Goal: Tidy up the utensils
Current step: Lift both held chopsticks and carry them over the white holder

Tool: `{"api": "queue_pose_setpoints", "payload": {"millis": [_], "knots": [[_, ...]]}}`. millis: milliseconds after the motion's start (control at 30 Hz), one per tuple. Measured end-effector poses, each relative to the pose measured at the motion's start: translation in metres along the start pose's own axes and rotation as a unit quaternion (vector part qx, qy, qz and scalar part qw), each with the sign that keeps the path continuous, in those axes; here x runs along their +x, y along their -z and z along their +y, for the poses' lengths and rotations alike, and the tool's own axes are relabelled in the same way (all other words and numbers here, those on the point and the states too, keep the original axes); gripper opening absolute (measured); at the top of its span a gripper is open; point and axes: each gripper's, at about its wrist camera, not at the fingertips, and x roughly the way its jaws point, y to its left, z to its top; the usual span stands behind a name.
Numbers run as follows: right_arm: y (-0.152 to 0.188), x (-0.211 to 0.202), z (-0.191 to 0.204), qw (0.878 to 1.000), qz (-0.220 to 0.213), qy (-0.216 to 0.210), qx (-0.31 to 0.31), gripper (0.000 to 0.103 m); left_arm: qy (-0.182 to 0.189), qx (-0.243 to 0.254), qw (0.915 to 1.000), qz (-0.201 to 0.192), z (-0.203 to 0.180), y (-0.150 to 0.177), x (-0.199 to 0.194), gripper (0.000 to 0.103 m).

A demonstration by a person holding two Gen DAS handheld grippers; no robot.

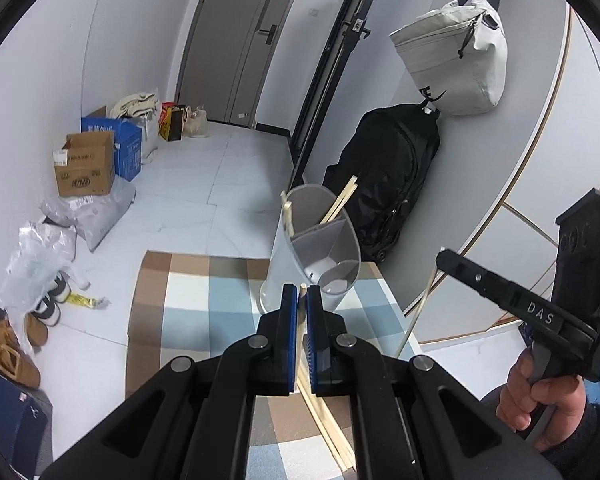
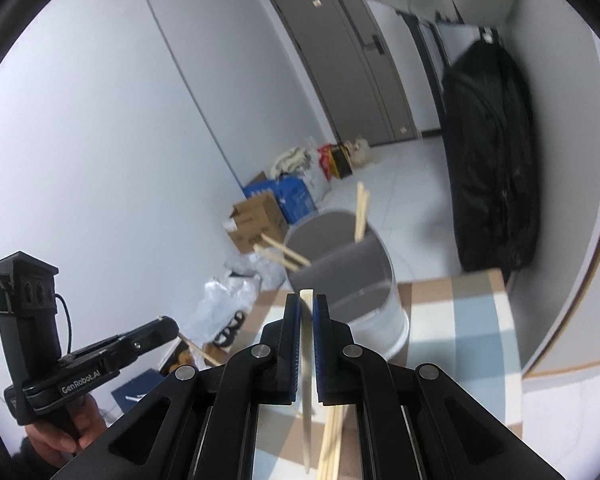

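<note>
A checked cloth in brown, blue and white squares covers a table that fills the lower middle of the left wrist view and the lower right of the right wrist view. Behind it, white floor tiles run back to a grey door at the top of both views. A black backpack hangs against the wall at right of centre, with a pale grey bag hung above it in the upper right of the left view. Cardboard boxes and plastic bags sit on the floor at left.

On the cloth stands a grey cylindrical utensil holder, just above the middle of both views and divided inside into compartments. Several wooden chopsticks already lean in its back compartments, tips poking over the rim. More chopsticks lie loose on the cloth at the bottom centre.

The left gripper, at bottom centre of its own view, has its blue-padded fingers pinched tight on one wooden chopstick, which hangs down between them. The right gripper, likewise at bottom centre of its view, is clamped on another chopstick, its top end showing just above the fingertips. A hand grips the right gripper's handle at the lower right of the left view.
</note>
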Motion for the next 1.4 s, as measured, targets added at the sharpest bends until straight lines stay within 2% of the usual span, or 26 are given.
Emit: {"api": "queue_pose_setpoints", "payload": {"millis": [200,433,867,1133,1400], "knots": [[-0.031,-0.009,0.007,0.999,-0.034,-0.013,-0.023,0.005,-0.008,0.027,0.9996,-0.009,-0.02,-0.029,-0.013,0.001],[-0.072,-0.015,0.005,0.997,-0.065,-0.023,-0.028,0.005,-0.001,0.029,0.9994,-0.018,-0.038,-0.067,-0.017,0.001],[-0.145,0.01,-0.01,0.995,-0.096,-0.029,-0.025,0.005,-0.006,0.063,0.997,-0.045,-0.06,-0.134,0.001,0.001],[-0.17,0.041,-0.016,0.993,-0.108,-0.023,-0.033,0.005,-0.023,0.086,0.9954,-0.035,-0.054,-0.148,0.031,0.001],[-0.166,0.076,-0.026,0.994,-0.104,-0.016,-0.021,0.005,-0.028,0.08,0.9964,-0.01,-0.034,-0.146,0.06,0.001]]}}
